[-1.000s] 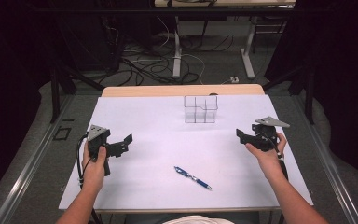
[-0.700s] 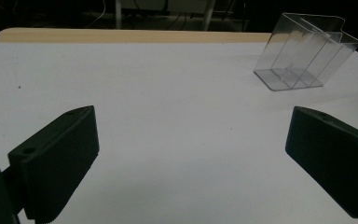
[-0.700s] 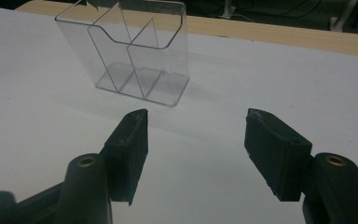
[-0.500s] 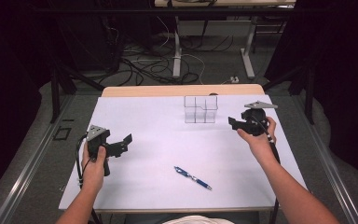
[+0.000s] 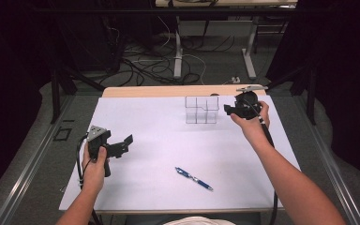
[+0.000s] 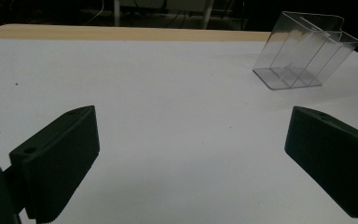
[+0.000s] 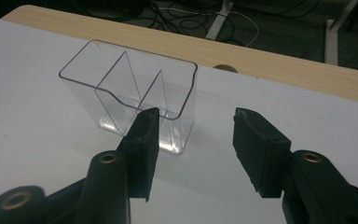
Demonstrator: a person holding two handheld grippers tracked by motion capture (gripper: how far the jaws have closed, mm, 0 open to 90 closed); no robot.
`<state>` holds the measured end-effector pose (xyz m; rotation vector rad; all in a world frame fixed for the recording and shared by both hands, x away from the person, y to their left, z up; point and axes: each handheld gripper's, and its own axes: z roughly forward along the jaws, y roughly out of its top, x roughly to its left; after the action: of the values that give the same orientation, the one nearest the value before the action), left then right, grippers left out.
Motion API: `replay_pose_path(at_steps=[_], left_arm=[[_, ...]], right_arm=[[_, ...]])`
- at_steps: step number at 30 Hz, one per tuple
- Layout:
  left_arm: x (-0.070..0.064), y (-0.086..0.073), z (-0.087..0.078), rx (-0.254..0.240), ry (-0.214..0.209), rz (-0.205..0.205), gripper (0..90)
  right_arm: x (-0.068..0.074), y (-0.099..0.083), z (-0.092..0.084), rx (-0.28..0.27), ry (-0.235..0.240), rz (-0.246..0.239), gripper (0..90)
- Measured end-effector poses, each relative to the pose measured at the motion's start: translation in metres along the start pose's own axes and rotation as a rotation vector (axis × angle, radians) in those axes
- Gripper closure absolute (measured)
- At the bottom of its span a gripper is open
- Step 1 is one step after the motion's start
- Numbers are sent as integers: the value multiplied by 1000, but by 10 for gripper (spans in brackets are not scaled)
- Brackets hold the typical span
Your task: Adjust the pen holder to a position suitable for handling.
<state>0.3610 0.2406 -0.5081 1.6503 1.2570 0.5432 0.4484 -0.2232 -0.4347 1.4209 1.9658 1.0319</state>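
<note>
Reaching for the clear plastic organizer [image 7: 130,100], the right hand-held gripper [image 7: 193,140], half-open, empty, jaws just closing, next must straddle its wall.

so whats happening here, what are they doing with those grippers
A person at a white table holds a gripper in each hand. The right gripper is near the clear divided organizer, nothing between its jaws, which have just been closing. The left gripper hovers open over the bare tabletop. A blue pen lies untouched near the front edge.

right gripper [image 5: 228,110] nearer clear organizer [image 5: 201,110], fingers closing
</note>
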Motion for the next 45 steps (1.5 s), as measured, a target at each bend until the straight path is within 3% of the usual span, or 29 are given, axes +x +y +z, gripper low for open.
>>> replay_pose_path(at_steps=[3,16,25,33,41,45], left_arm=[[0,0,0,1,-1,-1,28],[2,0,1,9,0,0,29],[2,-1,1,17,2,6,29],[3,-1,2,23,8,8,29],[3,-2,3,27,10,9,29],[3,-2,3,31,9,12,29]], right_arm=[[3,8,6,11,-13,0,532],[8,27,32,55,-28,86,603],[7,25,55,122,-39,149,637],[4,20,70,179,-50,171,688],[2,18,79,189,-45,208,736],[3,16,84,189,-51,202,740]])
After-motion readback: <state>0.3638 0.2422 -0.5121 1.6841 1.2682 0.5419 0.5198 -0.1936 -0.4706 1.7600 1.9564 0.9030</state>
